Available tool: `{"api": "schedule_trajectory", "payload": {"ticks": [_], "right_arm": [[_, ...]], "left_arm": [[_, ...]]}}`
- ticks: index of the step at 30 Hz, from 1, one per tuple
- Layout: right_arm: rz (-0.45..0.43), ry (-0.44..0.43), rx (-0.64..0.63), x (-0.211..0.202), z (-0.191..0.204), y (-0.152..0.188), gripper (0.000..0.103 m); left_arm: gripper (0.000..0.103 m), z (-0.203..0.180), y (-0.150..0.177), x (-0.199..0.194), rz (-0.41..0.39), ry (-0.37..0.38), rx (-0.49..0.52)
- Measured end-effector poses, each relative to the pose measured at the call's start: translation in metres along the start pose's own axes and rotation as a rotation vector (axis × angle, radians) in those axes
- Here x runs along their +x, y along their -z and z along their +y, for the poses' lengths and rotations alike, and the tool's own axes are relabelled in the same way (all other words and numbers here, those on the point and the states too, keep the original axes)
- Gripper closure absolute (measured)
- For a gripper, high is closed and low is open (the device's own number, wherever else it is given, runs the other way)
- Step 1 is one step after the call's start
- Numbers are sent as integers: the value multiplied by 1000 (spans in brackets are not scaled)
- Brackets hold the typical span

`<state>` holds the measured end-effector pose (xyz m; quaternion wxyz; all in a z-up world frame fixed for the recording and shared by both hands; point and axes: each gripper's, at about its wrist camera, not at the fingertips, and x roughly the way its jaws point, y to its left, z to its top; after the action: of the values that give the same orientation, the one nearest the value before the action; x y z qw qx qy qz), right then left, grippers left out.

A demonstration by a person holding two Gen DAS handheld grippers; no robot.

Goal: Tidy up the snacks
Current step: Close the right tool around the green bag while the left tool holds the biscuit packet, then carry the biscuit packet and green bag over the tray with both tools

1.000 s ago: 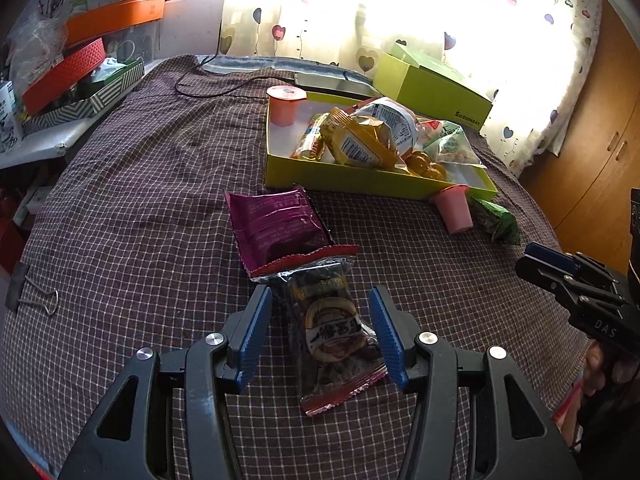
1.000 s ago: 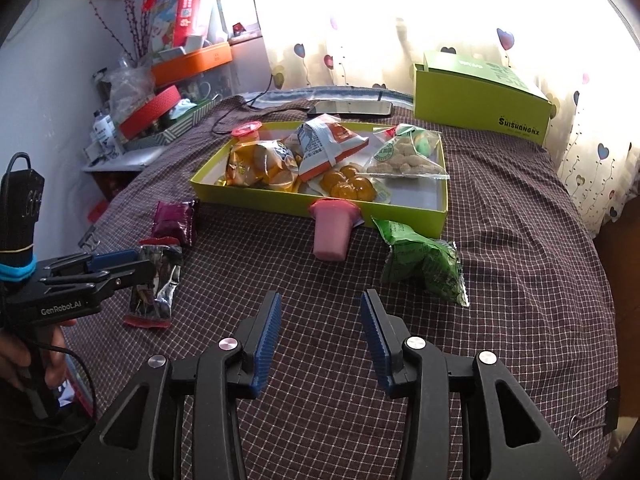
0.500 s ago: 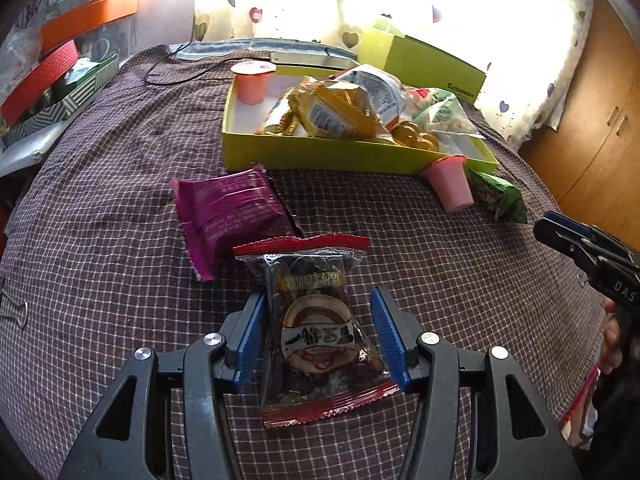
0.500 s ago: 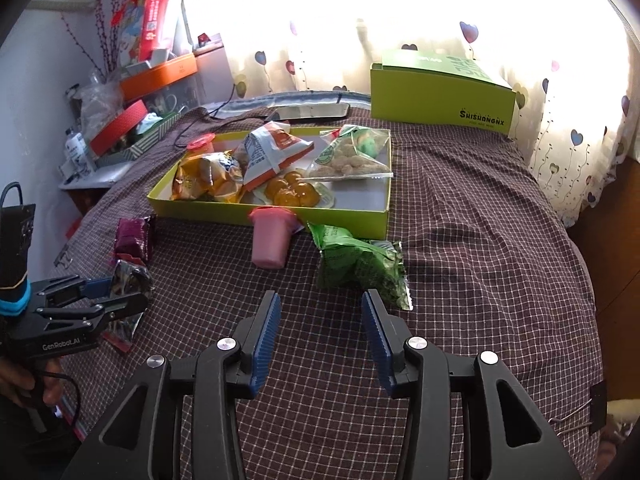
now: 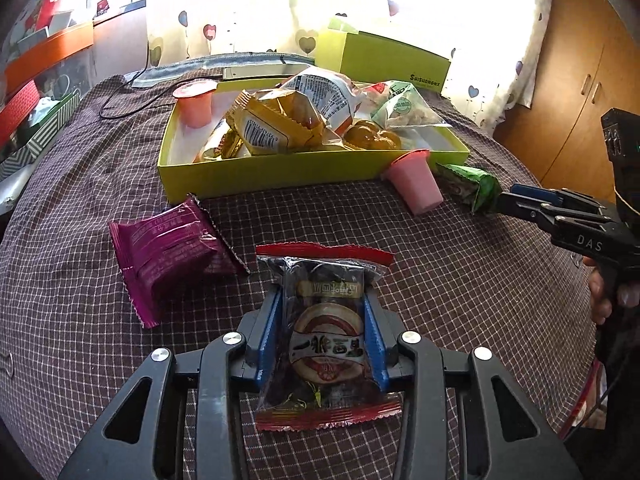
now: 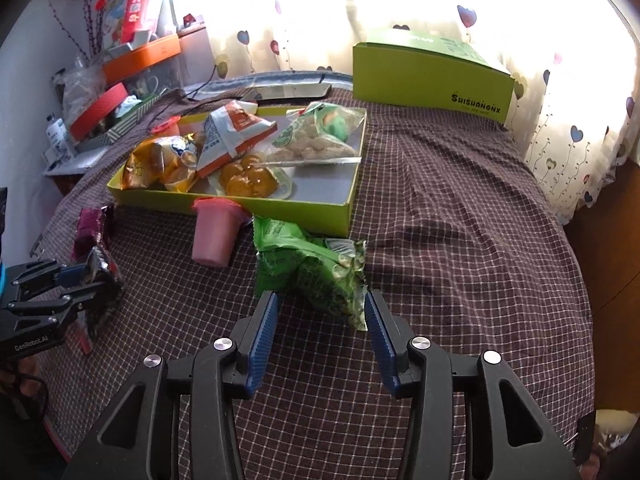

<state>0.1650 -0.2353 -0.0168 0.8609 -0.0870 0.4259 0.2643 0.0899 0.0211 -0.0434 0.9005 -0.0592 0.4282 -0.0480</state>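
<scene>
My left gripper (image 5: 324, 316) is shut on a clear cake packet with red ends (image 5: 326, 344), which lies on the checked cloth; it also shows in the right wrist view (image 6: 102, 280). A purple packet (image 5: 168, 254) lies to its left. My right gripper (image 6: 320, 312) is open, its tips at the near end of a green packet (image 6: 312, 264). A pink cup (image 6: 214, 236) lies on its side against the yellow-green tray (image 6: 332, 214), which holds several snack bags and another pink cup (image 5: 195, 102).
A closed yellow-green box (image 6: 432, 80) stands behind the tray by the curtain. Cluttered shelves with orange and red boxes (image 6: 132, 60) are at the far left. A black cable (image 5: 120, 108) runs across the cloth. A wooden cabinet (image 5: 580, 92) is on the right.
My left gripper has moved forward around the cake packet and closed on it. My right gripper has advanced toward the green packet, still open.
</scene>
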Motion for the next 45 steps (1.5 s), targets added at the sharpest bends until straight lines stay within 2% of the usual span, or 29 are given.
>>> {"api": "schedule_trajectory", "payload": {"ticks": [3,7,15,21,24,27,30,39,45], "right_arm": [[13,-64,-27,-1,13,4,59],[-23,-137,-75,-13,25,6,59],[-103,-28,-227,-11,28,-9,59],[-48,-22,-432,14,33,-16,59],[-16,-7,-485,26,36,-13,59],[-10,0,-457,29,36,-13,61],[-13,11,-394,26,34,-13,74],[-51,29,-232,5,31,0,76],[-82,10,-163,-10,35,5,76]], "left_arm": [[64,0,-3,1,-2,1,1],[64,1,-3,2,0,6,-7],[64,3,-1,1,1,19,-17],[64,3,-1,2,3,18,-8],[64,2,-1,2,2,17,-2],[61,-1,0,3,-4,14,16],[59,-5,1,3,-2,-1,39],[59,-6,6,-1,-3,-11,58],[67,-5,7,-4,-13,2,55]]}}
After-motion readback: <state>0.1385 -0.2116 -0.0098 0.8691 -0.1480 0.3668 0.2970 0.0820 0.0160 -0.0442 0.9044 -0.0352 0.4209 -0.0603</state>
